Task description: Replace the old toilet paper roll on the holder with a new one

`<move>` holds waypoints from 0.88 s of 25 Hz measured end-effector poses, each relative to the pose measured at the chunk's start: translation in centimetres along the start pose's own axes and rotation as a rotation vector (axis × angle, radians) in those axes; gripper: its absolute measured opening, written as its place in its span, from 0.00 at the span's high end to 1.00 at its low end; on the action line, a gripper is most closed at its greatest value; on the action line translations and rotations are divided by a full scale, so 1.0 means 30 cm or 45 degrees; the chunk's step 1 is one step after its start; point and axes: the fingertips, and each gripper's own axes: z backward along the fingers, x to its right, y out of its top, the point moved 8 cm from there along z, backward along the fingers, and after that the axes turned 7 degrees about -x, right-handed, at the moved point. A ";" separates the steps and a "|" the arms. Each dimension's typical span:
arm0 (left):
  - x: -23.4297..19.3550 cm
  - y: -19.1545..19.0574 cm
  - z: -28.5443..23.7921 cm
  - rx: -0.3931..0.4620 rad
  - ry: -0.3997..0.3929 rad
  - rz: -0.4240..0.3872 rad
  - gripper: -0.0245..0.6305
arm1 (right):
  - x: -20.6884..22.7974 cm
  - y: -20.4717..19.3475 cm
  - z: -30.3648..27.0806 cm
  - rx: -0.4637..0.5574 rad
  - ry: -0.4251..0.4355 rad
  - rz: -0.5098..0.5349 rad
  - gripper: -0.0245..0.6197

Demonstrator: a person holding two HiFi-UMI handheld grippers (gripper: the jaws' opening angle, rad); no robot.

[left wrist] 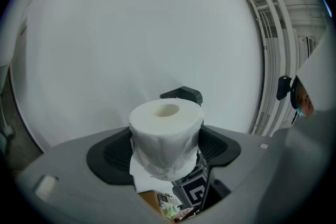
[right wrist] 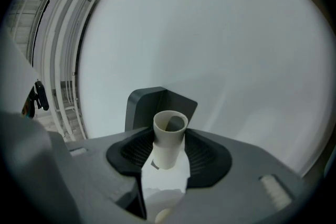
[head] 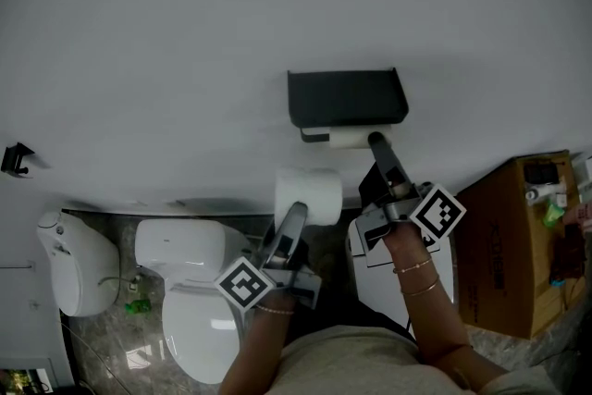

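Plain white wall (head: pixel 185 32) fills upper head view, evenly lit. Small black hook (head: pixel 16 159) on wall, far left. Floor (head: pixel 102 333) grey, marbled (stone or tile, cannot tell). White toilet (head: pixel 199 310), lid down, against wall at lower left. Second white fixture (head: pixel 72 268) near it, green object (head: pixel 137 304) on floor between. Brown cardboard box (head: pixel 513 245) at right, small items on top. White pipes (left wrist: pixel 273 34) run up wall.

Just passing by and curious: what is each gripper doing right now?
Left gripper: jaws closed on a full toilet paper roll.
Right gripper: jaws closed on a cardboard tube.
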 end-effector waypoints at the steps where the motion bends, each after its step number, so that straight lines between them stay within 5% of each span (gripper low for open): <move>1: 0.001 -0.001 0.000 0.001 0.002 0.002 0.39 | -0.001 -0.003 -0.004 -0.006 0.005 0.002 0.68; 10: 0.010 -0.007 -0.004 0.014 0.008 -0.004 0.39 | -0.013 -0.030 -0.043 -0.101 0.034 0.044 0.67; 22: 0.001 0.004 0.010 0.024 0.017 -0.010 0.39 | -0.002 -0.064 -0.048 -0.191 -0.085 0.161 0.60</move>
